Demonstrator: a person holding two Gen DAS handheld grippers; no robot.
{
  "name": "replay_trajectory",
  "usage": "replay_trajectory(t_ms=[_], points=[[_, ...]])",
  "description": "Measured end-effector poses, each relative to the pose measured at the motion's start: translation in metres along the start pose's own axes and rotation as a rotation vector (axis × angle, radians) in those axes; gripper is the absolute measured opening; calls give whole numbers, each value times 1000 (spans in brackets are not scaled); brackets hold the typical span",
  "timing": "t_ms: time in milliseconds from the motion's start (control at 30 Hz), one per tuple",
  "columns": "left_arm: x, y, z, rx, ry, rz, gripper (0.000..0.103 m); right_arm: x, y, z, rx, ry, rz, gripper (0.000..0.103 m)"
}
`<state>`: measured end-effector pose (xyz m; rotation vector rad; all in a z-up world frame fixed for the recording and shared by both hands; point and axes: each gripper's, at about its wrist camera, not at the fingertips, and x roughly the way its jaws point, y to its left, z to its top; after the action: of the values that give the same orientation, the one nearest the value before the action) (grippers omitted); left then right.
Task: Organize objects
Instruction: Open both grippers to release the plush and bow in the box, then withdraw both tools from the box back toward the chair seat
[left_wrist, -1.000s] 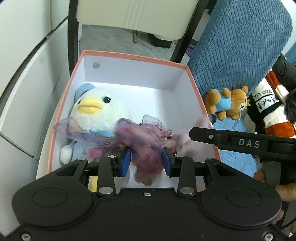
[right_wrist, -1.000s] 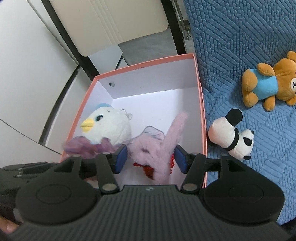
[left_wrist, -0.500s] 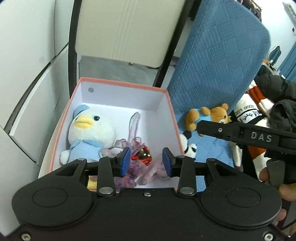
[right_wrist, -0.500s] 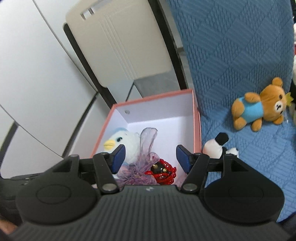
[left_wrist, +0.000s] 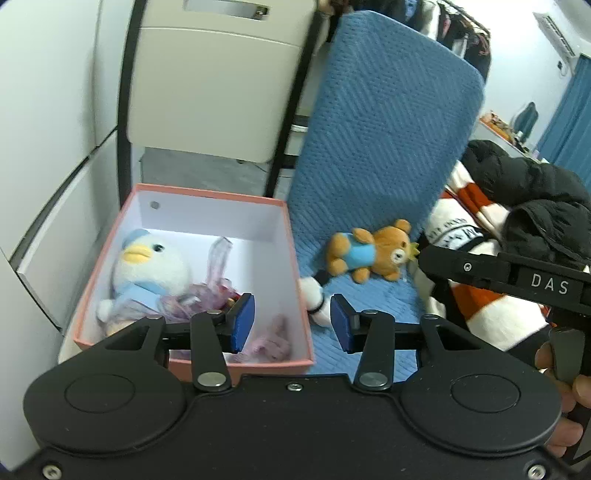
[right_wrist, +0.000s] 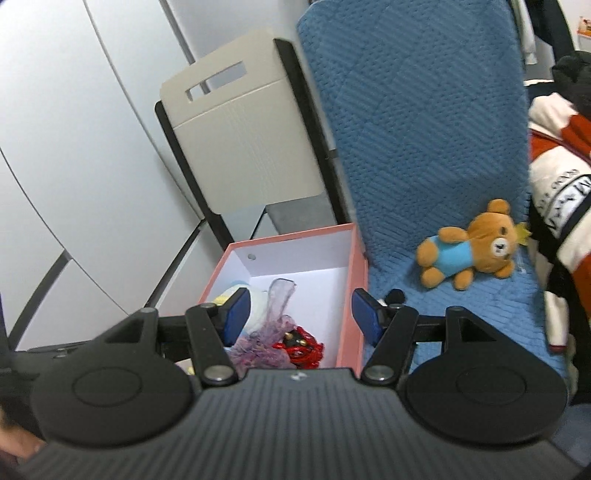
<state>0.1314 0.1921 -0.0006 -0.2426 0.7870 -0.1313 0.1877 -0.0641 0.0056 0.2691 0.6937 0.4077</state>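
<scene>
Both grippers have let go of the purple gauze pouch (left_wrist: 192, 299) and risen out of the pink box (left_wrist: 295, 258) since a second ago. Left gripper (left_wrist: 291, 323) and right gripper (right_wrist: 299, 319) now hover above the box's near rim, jaws apart and empty.

Pouch lies in the box beside the penguin plush (left_wrist: 147, 269), a red trinket (right_wrist: 301, 345) against it; that item appears stowed.

Bear plush (right_wrist: 469, 251) remains on the blue seat cover (right_wrist: 424, 110) at 2 o'clock from the box, likely next. Panda plush (left_wrist: 314, 299) lies just outside the box's right wall (largely hidden behind the fingers).

Seat around the bear is open; striped clothing (right_wrist: 561, 206) crowds its 3 o'clock side.
</scene>
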Motion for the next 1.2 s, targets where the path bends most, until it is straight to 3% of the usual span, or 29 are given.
replay_trajectory(t_ms=[633,967,1100,1167,1200], points=[[8,-89,-67,46,5,-72,44,-81,-70,-54,-1,-87,-62,64],[39,-110,-85,34,29,-79,46,-83,-118,-78,29,-82,-78,67],[48,-117,-89,52,24,-73,59,-78,-131,-85,27,-78,-102,68],[53,-121,-90,69,18,-78,75,-75,-139,-87,49,-79,-91,79],[53,-123,-90,77,7,-70,91,-74,-142,-88,58,-79,-87,93]])
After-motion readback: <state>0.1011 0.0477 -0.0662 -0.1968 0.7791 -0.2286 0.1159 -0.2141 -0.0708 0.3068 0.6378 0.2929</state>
